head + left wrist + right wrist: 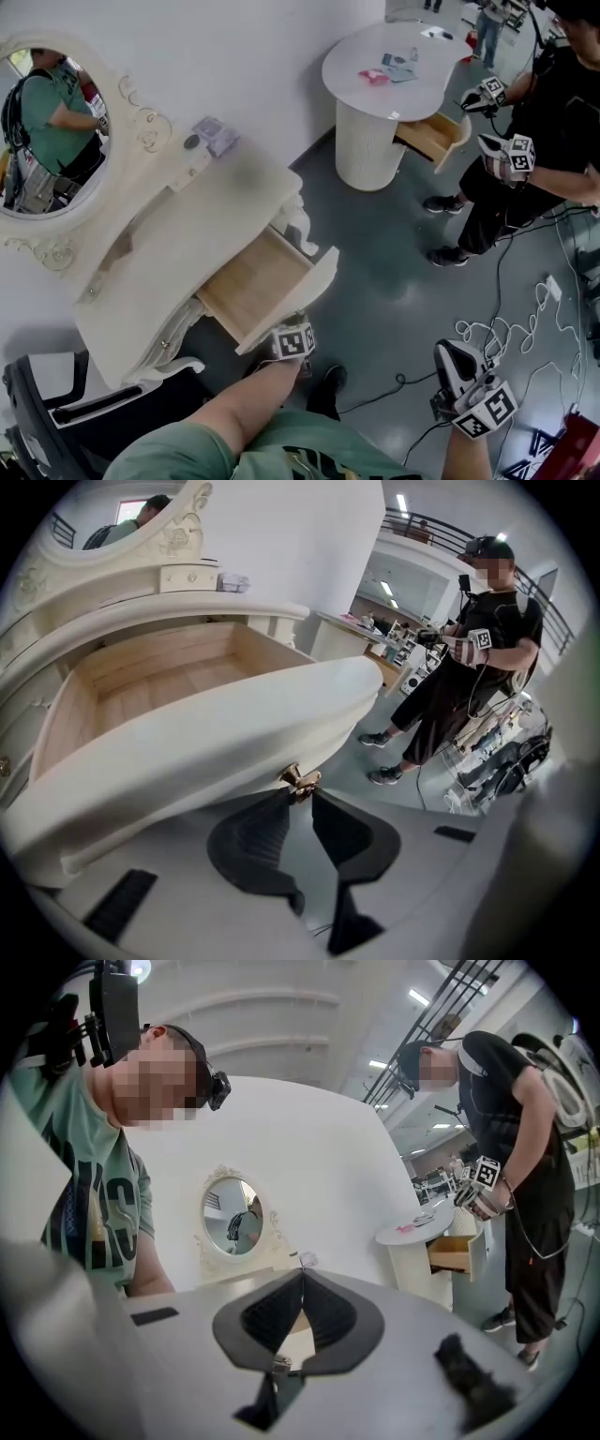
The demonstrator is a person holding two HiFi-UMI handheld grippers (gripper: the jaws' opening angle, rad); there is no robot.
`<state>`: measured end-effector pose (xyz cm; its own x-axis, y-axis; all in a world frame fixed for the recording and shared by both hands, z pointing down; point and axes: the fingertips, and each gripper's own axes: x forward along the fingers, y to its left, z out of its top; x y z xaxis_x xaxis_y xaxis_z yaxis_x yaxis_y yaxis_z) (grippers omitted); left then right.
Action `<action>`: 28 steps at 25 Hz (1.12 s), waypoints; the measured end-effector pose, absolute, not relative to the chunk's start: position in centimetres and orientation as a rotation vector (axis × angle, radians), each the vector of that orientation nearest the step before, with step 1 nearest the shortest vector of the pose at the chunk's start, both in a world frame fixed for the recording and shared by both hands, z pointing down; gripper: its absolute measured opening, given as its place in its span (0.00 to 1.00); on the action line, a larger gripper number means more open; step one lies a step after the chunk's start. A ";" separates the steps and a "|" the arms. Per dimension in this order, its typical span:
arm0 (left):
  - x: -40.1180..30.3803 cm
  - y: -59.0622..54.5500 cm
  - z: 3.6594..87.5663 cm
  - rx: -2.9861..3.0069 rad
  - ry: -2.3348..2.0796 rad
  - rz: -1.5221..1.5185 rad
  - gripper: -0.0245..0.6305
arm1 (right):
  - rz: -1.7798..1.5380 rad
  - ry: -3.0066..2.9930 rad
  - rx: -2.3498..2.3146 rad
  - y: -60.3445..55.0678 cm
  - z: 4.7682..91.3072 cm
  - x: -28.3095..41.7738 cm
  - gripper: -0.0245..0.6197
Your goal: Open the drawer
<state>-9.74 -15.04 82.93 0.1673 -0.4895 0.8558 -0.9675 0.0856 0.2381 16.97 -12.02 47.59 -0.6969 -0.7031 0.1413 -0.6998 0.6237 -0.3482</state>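
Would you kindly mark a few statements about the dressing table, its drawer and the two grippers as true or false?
1. The wooden-lined drawer of the white dressing table is pulled out. True.
2. Folded clothes lie in that drawer. False: nothing shows on its pale wooden bottom.
3. The left gripper has its jaws on either side of the small brass knob on the drawer front. True.
4. The right gripper is clamped on the drawer front. False: its jaws are together on nothing, away from the dressing table.
5. The round white table in the background has its small drawer shut. False: it stands open.
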 end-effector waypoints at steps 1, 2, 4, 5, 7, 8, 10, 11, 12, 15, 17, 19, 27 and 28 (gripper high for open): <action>-9.7 -14.9 82.9 1.558 -1.448 0.675 0.16 | -0.598 2.826 -1.219 -12.0 47.4 17.0 0.06; -9.6 -14.7 82.9 1.582 -1.437 0.692 0.16 | -0.597 2.828 -1.217 -11.9 47.3 17.1 0.06; -9.5 -14.1 82.7 1.622 -1.402 0.737 0.20 | -0.593 2.833 -1.213 -11.8 46.8 17.2 0.06; -9.4 -13.6 82.6 1.634 -1.379 0.755 0.22 | -0.590 2.835 -1.211 -11.6 46.5 17.3 0.06; -8.9 -12.3 82.0 1.652 -1.313 0.772 0.23 | -0.581 2.839 -1.204 -11.4 45.9 17.4 0.06; -8.4 -11.6 81.6 1.666 -1.269 0.771 0.23 | -0.574 2.841 -1.198 -11.3 45.6 17.5 0.06; -7.0 -10.3 80.1 1.717 -1.175 0.754 0.23 | -0.558 2.844 -1.181 -11.2 44.8 17.6 0.06; -6.3 -9.7 79.0 1.752 -1.128 0.735 0.22 | -0.549 2.848 -1.170 -11.2 44.5 17.6 0.06; -5.5 -9.1 77.7 1.790 -1.083 0.709 0.20 | -0.541 2.854 -1.157 -11.1 44.1 17.6 0.06; -3.7 -7.7 72.8 1.920 -0.979 0.605 0.15 | -0.527 2.874 -1.112 -11.1 43.3 17.2 0.06; -3.5 -7.4 69.3 2.007 -0.965 0.547 0.11 | -0.520 2.890 -1.072 -11.4 42.8 16.6 0.06; -4.4 -8.0 66.0 2.074 -1.001 0.481 0.09 | -0.512 2.912 -1.025 -12.0 42.4 15.5 0.06; -14.8 -10.6 52.4 2.215 -1.225 0.136 0.05 | -0.460 2.990 -0.821 -14.1 38.5 6.1 0.06; -16.6 -10.7 50.9 2.225 -1.258 0.100 0.05 | -0.452 2.999 -0.801 -14.3 37.9 4.7 0.05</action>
<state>-16.61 -10.68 50.89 0.5537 -0.7630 0.3334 -0.8061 -0.3908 0.4445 4.67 -14.27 37.87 -0.8696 -0.4889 0.0688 -0.4874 0.8280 -0.2771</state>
